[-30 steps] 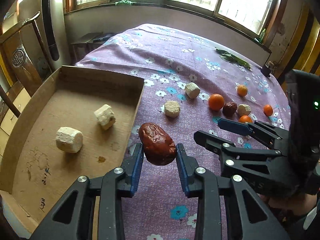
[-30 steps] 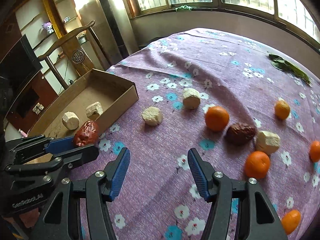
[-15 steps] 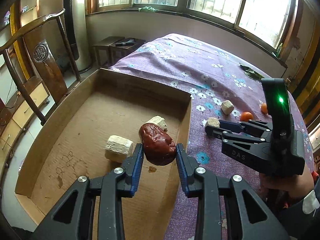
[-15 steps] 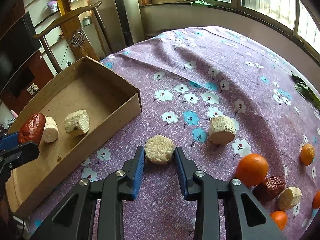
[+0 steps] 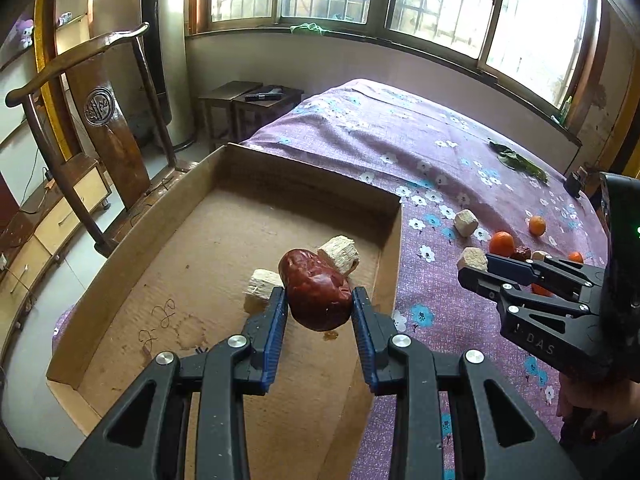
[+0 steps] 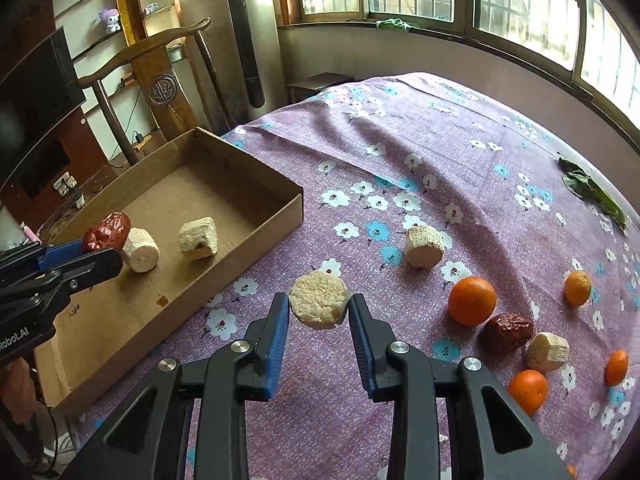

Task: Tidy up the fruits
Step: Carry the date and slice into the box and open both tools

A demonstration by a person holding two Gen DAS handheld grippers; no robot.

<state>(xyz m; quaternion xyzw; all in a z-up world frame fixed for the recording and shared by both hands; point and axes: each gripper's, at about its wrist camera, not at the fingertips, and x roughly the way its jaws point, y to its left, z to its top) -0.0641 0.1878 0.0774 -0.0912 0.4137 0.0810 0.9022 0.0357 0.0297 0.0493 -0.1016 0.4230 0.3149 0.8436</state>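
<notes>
oranges (image 6: pixel 472 301): 5, maybe 6 | dates (image 6: pixel 506 331): 2 | pale chunks (image 6: pixel 424 247): 5 | box (image 6: pixel 256 168): 1

The cardboard box (image 5: pixel 224 256) is open at the top; most of its floor is bare. Two pale chunks (image 6: pixel 198 233) lie together near the right wall (image 5: pixel 390 248). Free passage is left on the purple cloth (image 6: pixel 400 140) between the box and the fruit cluster. That cluster, with oranges (image 6: pixel 472 301), a red date (image 6: pixel 506 331) and pale chunks, crowds the right side. A wooden chair (image 5: pixel 108 120) stands beyond the box's left wall.
</notes>
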